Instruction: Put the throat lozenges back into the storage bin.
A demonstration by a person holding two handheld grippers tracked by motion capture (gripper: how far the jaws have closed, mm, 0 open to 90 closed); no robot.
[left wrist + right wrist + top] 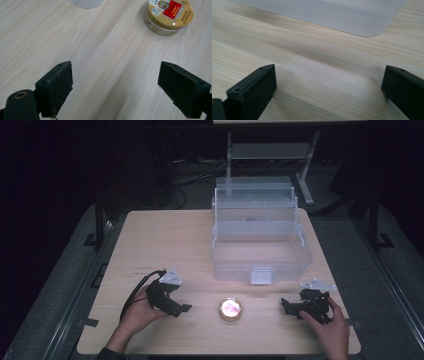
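A small round gold tin (pixel 230 309) with a red-and-gold label lies flat on the wooden table near its front edge, between the two hands. In the left gripper view the tin (pixel 168 15) sits at the upper right, well ahead of the jaws. My left gripper (pixel 183 309) is left of the tin, open, with nothing between its pads (pixel 58 87). My right gripper (pixel 286 304) is right of the tin, also open and empty, its jaws spread wide over bare wood (pixel 329 82). A clear plastic tool box (pixel 260 240) stands open behind the tin.
The clear box's front latch (pixel 261 275) faces the tin. Its rounded lower corner (pixel 367 22) shows close ahead in the right gripper view. Black cable (pixel 137 290) trails from the left gripper. The table's front edge (pixel 220 353) is close to both hands.
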